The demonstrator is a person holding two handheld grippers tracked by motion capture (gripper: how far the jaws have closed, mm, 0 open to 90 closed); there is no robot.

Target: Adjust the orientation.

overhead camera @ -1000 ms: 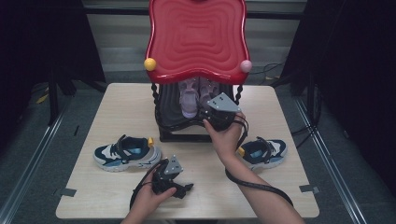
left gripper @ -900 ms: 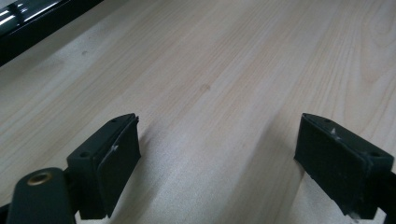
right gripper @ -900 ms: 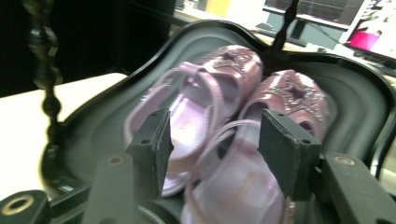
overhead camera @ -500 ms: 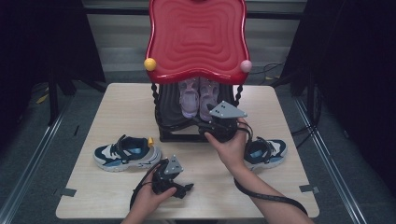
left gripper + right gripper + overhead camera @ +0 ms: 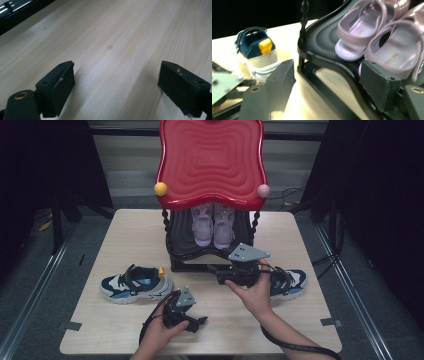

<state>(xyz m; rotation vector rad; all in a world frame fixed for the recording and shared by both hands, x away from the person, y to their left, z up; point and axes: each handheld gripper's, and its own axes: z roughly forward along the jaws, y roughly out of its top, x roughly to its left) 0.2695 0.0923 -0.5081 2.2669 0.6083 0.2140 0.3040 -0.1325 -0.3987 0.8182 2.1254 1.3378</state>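
Note:
A pair of lilac sandals [image 5: 214,224] stands side by side on the black lower shelf [image 5: 185,252] of a rack with a red wavy top [image 5: 210,160]. My right gripper [image 5: 216,273] hovers just in front of that shelf and points left. Its jaws have just been opening and nothing is between them. In the right gripper view the gripper [image 5: 327,87] stands open before the shelf edge [image 5: 329,62], with the sandals [image 5: 359,32] just beyond. My left gripper [image 5: 199,322] rests near the table's front edge. In the left gripper view it [image 5: 115,85] is open over bare wood.
A blue and white sneaker [image 5: 135,283] with a yellow heel tab lies on the table left of the rack. Its mate [image 5: 292,281] lies at the right, partly behind my right hand. Cables trail from both grippers over the wooden table [image 5: 125,230].
My right gripper has drawn back from the shelf and the sandals toward the table's front, a little lower, and its jaws stand wider. The left gripper has not moved.

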